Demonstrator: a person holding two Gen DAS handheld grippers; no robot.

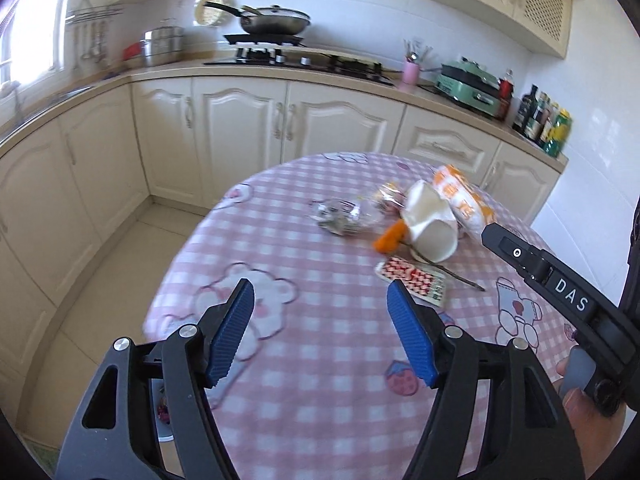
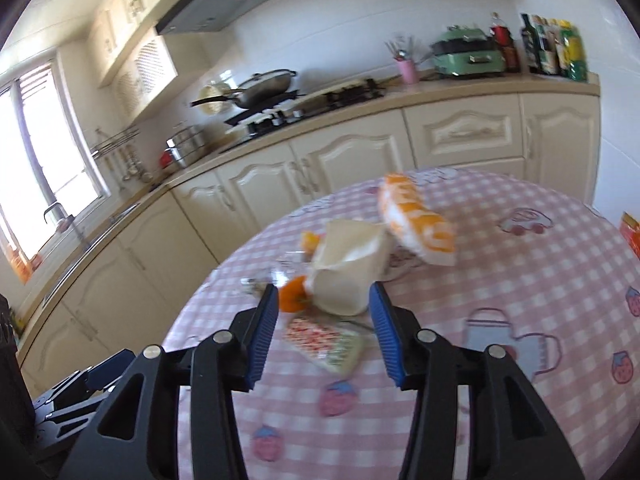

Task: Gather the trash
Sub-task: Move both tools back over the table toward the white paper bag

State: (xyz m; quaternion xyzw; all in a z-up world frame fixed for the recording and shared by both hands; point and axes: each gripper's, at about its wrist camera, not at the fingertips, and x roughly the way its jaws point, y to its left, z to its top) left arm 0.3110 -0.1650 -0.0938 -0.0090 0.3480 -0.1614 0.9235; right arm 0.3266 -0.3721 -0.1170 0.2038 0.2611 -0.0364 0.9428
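Observation:
A heap of trash lies on the pink checked table [image 1: 304,360]: a crushed white paper cup [image 1: 430,222], an orange-and-white snack bag [image 1: 464,196], an orange peel [image 1: 390,238], clear crumpled plastic [image 1: 340,216] and a flat red-and-white wrapper [image 1: 414,282]. My left gripper [image 1: 320,334] is open and empty, short of the heap, with the wrapper by its right finger. My right gripper [image 2: 324,334] is open just above the wrapper [image 2: 324,340], its tips close to the cup [image 2: 348,270] and the peel [image 2: 294,298]. The snack bag [image 2: 418,220] lies behind the cup.
Cream kitchen cabinets [image 1: 240,128] run behind the table, with a stove and pan [image 1: 274,20], a green appliance [image 1: 468,82] and bottles [image 1: 548,122] on the counter. The right gripper's body [image 1: 560,292] crosses the left view's right side. The floor [image 1: 120,272] lies left of the table.

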